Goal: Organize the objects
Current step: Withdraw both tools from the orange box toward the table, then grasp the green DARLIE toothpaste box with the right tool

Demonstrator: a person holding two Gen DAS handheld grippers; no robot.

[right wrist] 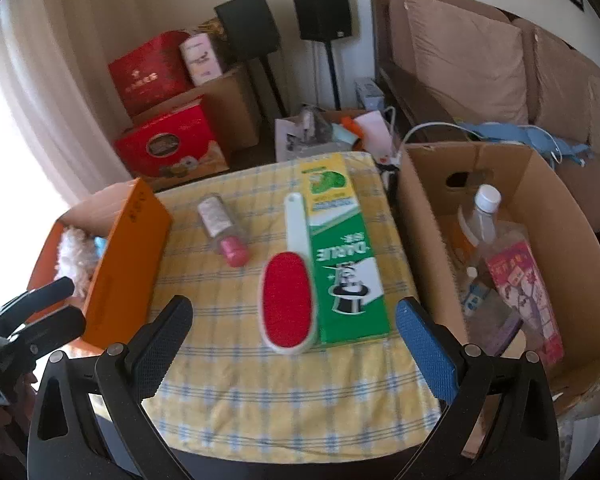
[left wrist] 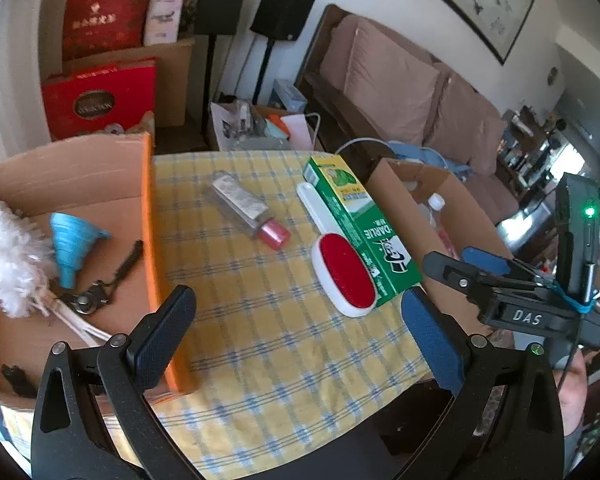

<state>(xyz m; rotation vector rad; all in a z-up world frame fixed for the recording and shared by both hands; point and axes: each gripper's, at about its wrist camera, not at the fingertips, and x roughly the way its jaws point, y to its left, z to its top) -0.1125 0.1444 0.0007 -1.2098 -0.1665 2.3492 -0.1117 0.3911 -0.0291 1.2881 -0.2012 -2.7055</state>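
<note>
On the yellow checked tablecloth (left wrist: 268, 344) lie a red lint brush (left wrist: 344, 276) (right wrist: 288, 304) with a white handle, a green toothpaste box (left wrist: 360, 220) (right wrist: 340, 256) touching its right side, and a clear bottle with a pink cap (left wrist: 248, 208) (right wrist: 222, 226). My left gripper (left wrist: 300, 320) is open above the cloth's near side, between the orange box (left wrist: 152, 216) and the brush, holding nothing. My right gripper (right wrist: 296, 332) is open just short of the brush head, also holding nothing. Each gripper shows in the other's view: right gripper (left wrist: 464, 262), left gripper (right wrist: 64, 306).
The orange box (right wrist: 132, 248) on the left holds a white duster (left wrist: 8, 256), a blue funnel (left wrist: 68, 244) and a black key strap (left wrist: 100, 288). A cardboard box (right wrist: 556, 208) on the right holds bottles (right wrist: 480, 216) and a pink packet (right wrist: 524, 292). Behind are a sofa, speakers and red boxes.
</note>
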